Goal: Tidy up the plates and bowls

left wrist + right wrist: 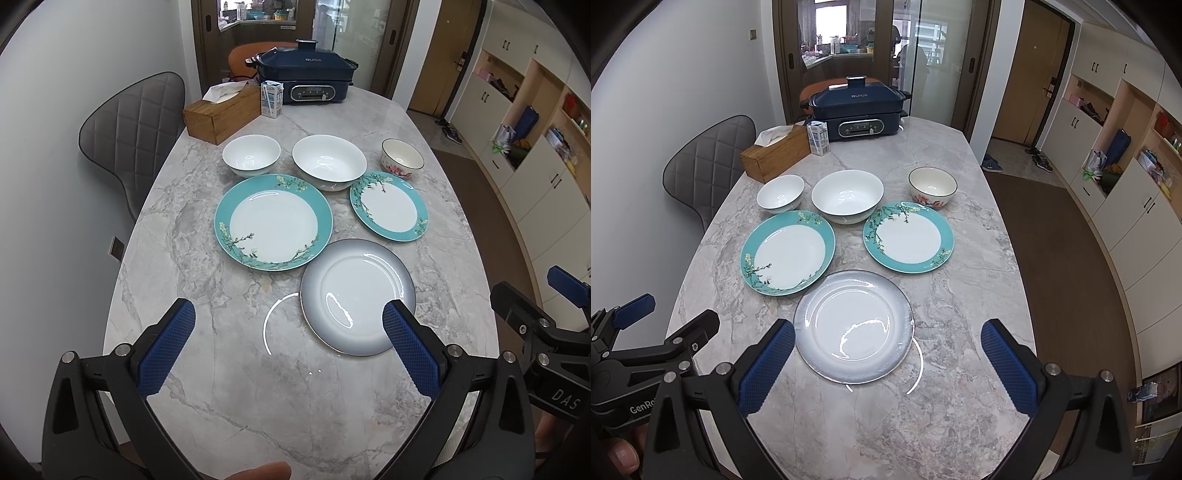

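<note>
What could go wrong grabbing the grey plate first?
1. The grey plate lies flat on the marble table; its low rim may slip from the open right gripper.
2. It nearly touches the large teal plate; sliding it could knock that plate.
</note>
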A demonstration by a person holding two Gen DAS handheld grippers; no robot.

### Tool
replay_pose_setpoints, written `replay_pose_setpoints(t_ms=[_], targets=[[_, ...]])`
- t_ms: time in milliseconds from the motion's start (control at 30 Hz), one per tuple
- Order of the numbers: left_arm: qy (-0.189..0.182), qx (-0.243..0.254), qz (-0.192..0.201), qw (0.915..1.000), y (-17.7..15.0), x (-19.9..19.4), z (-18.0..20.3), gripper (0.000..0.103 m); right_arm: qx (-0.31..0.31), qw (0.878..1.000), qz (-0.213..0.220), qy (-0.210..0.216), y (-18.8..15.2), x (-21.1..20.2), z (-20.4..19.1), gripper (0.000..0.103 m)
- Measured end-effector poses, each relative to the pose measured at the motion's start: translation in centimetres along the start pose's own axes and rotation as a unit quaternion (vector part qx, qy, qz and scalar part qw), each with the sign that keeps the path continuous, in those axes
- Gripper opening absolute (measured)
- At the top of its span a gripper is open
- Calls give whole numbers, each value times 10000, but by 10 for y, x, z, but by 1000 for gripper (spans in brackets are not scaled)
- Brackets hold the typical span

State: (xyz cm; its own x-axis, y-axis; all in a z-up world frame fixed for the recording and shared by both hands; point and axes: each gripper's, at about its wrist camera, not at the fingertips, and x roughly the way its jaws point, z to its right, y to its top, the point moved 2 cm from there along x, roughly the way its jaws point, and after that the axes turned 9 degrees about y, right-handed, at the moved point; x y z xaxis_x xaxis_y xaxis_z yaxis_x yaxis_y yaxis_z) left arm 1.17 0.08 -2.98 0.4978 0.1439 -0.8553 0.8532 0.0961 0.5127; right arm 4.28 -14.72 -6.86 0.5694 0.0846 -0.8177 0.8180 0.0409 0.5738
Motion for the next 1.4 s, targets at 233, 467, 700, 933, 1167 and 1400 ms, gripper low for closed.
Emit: replay_pose_setpoints(t_ms=[233,467,700,933,1167,1400], targets=[[-6,-6,-6,10000,0,0,-1,103,0,10000,-2,2,0,0,0,103],[-4,-5,-8,10000,1,-1,0,103,-2,10000,-1,-1,0,0,-1,103],[-11,-4,-21,10000,1,0,0,103,0,10000,-4,0,0,2,-1,103],[-15,-5,-21,10000,0,2,-1,103,1,10000,-4,2,0,2,-1,103],[-15,-7,-23,10000,0,3,-1,103,0,10000,-6,1,0,3,-1,103],[-15,-8,-30,10000,1,3,-1,103,-3,10000,-8,3,0,3,-1,103]])
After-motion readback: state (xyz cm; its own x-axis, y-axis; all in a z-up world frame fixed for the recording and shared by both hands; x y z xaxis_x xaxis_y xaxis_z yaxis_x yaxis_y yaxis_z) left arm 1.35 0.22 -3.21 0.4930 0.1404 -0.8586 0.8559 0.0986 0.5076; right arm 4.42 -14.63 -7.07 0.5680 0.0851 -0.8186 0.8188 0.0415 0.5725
